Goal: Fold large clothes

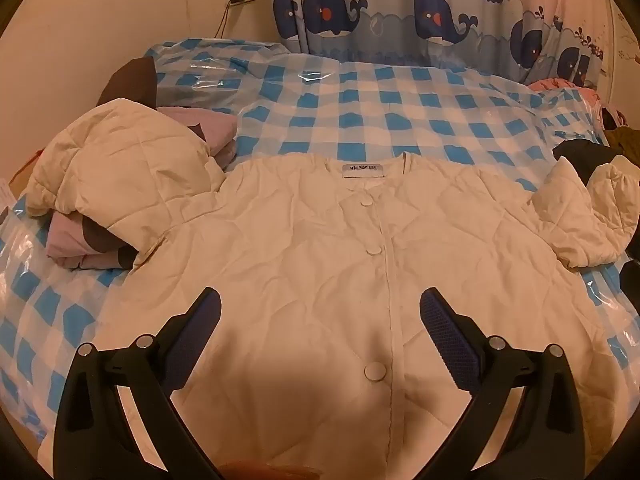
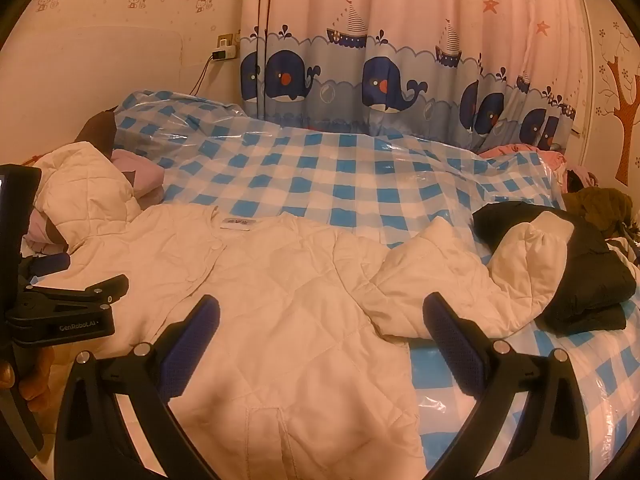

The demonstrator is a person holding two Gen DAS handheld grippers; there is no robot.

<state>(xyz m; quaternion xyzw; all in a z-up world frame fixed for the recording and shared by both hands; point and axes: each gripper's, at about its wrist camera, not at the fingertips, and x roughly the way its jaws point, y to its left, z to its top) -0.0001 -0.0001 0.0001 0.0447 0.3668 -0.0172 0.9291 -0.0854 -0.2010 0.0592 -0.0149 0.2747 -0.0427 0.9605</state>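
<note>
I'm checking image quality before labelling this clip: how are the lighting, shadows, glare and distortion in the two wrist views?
Left wrist: warm orange cast, a dark shadow on the jacket between the open left gripper, glare on the plastic cover, fisheye bending with black corners. Right wrist: same tint, softer shadow at the open right gripper, sheen on the cover's near edge, curtain bowed.

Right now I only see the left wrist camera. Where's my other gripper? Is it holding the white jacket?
Observer: No. The right gripper is open over the white jacket, near the sleeve seam, with nothing between its fingers.
Child: What's that sleeve's end lying on?
Observer: The cuff rests on a folded black garment.
Child: Anything behind that?
Observer: A crumpled olive-brown garment.
</note>
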